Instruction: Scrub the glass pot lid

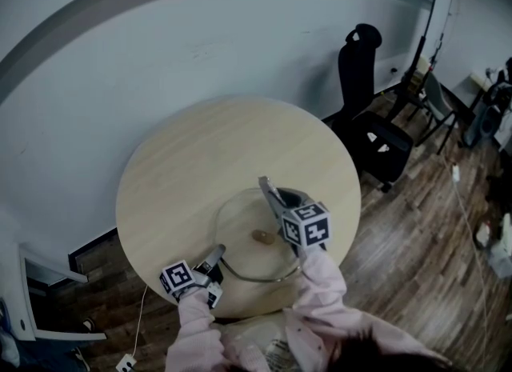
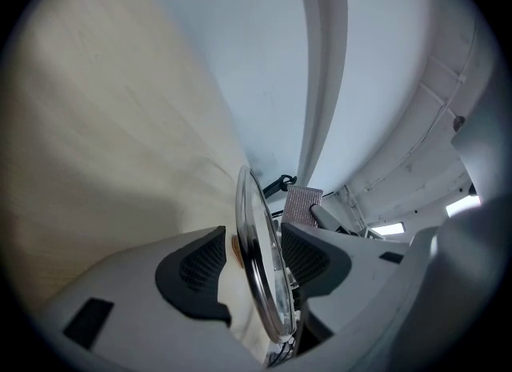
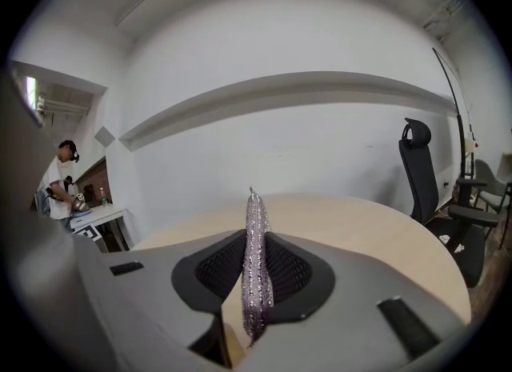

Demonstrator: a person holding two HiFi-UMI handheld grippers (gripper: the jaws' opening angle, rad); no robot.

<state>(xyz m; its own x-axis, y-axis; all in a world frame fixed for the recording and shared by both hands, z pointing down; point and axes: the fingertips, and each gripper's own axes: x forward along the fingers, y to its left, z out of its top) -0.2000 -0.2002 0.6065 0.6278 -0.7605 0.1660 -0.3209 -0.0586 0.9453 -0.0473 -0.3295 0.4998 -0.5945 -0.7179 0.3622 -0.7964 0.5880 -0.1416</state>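
Pink sleeves (image 1: 324,282) at 6 o'clock, round pale wooden table (image 1: 200,146) against white wall (image 1: 160,42), black office chair (image 1: 372,130) at 2 o'clock, glass pot lid (image 1: 240,222) at table's 5 o'clock, its rim between spread jaws of left gripper (image 2: 254,241), right gripper (image 3: 256,273) pinching silvery mesh scourer (image 3: 255,222) over lid's 1 o'clock edge

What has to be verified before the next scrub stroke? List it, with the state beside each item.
1. Hold of left gripper on glass lid: not ok. The rim stands between open jaws and the pads are not pressing on it.
2. Hold of right gripper on scrub cloth: ok, jaws shut on it.
3. Cloth touching the glass: cannot tell.
4. Lid wholly on the table, inside its edge: ok.
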